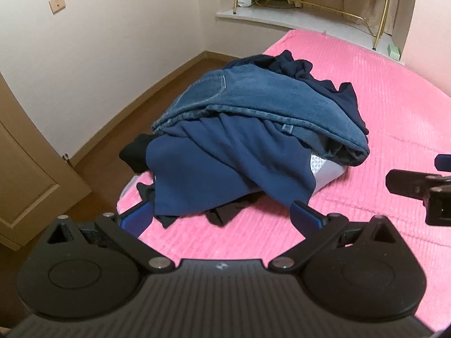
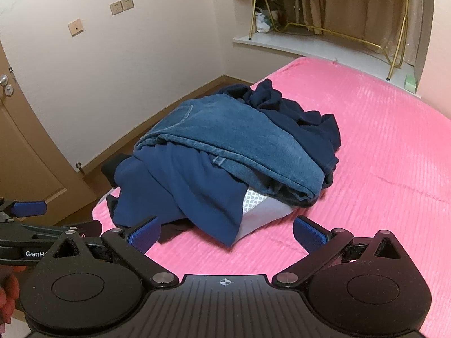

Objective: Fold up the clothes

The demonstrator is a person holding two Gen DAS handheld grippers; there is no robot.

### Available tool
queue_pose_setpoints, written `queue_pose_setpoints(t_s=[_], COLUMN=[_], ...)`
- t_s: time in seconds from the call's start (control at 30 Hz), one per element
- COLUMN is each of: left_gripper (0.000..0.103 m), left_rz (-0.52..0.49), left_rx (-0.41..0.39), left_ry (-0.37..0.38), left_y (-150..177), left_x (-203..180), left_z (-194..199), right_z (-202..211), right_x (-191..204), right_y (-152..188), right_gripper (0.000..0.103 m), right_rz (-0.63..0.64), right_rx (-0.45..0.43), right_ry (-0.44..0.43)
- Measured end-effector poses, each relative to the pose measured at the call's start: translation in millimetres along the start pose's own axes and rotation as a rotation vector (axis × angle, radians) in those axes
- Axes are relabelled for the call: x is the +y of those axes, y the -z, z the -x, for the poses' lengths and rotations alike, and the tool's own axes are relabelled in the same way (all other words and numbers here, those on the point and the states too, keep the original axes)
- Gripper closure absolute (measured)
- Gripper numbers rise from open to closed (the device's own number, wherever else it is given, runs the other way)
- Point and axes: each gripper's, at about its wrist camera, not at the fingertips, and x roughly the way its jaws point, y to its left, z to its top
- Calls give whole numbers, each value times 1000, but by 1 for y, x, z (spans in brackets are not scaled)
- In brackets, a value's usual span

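A heap of clothes lies on the pink bed (image 1: 380, 118) near its left edge. Blue jeans (image 1: 253, 95) lie on top, over a navy sweatshirt (image 1: 214, 169), dark navy garments (image 1: 310, 70) behind, black cloth (image 1: 225, 214) and a grey-white piece (image 1: 327, 171) underneath. My left gripper (image 1: 220, 219) is open and empty, just in front of the heap. My right gripper (image 2: 225, 233) is open and empty, before the same heap, with the jeans (image 2: 234, 138) and sweatshirt (image 2: 186, 191) ahead. The left gripper shows at the left edge of the right wrist view (image 2: 28, 208).
A brown floor (image 1: 126, 98) and a wooden door (image 1: 25, 174) lie left of the bed. A white window ledge (image 1: 296, 19) with a gold metal rack (image 1: 377, 19) and curtains stands behind the bed. The pink bedspread (image 2: 380, 169) stretches to the right.
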Motion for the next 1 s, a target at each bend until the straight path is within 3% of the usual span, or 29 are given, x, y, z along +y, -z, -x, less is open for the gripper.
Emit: queue_pose_setpoints(t_s=[0.17,0.37,1.0], left_gripper=[1,1,1], left_rz=[26,-8,-11], left_rx=[-34,34,30], left_ry=[18,15,7], left_y=[13,-7,-10], left_x=[5,2,6], left_z=[8,-11,-15], right_z=[-1,-6,-9], right_x=[-1,-4,-5], right_y=[-5,-4,-5], right_gripper=[1,1,1], right_rz=[-12,-10,-9], right_rx=[7,9,10], right_ry=[4,7,14])
